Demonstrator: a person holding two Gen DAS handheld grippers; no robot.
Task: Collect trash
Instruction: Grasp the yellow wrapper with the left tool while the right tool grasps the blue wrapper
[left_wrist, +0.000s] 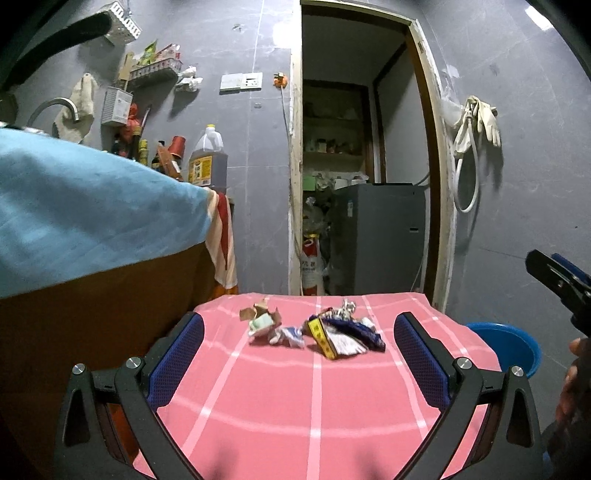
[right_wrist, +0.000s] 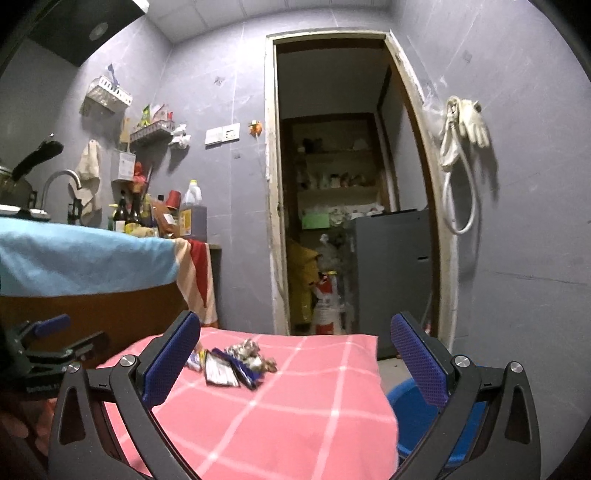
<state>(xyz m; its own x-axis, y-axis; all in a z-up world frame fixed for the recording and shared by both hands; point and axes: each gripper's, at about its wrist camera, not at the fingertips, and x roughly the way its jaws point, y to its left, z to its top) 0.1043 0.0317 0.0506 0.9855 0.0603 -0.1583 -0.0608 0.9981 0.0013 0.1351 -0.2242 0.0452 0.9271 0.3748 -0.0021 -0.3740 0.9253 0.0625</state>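
Observation:
Crumpled trash lies on a pink checked cloth (left_wrist: 314, 398) over a low table. In the left wrist view a brown and pale green paper wad (left_wrist: 263, 322) lies left of a blue and yellow wrapper pile (left_wrist: 345, 332). The wrapper pile also shows in the right wrist view (right_wrist: 234, 365). My left gripper (left_wrist: 298, 352) is open and empty, just short of the trash, which lies between its fingers' line. My right gripper (right_wrist: 295, 354) is open and empty, higher and to the right of the trash. The right gripper also shows at the left view's right edge (left_wrist: 561, 280).
A blue basin (left_wrist: 511, 349) stands on the floor right of the table, also in the right wrist view (right_wrist: 417, 413). A counter under a light blue cloth (left_wrist: 85, 218) with bottles and a faucet stands left. An open doorway (left_wrist: 354, 184) with a grey appliance lies behind.

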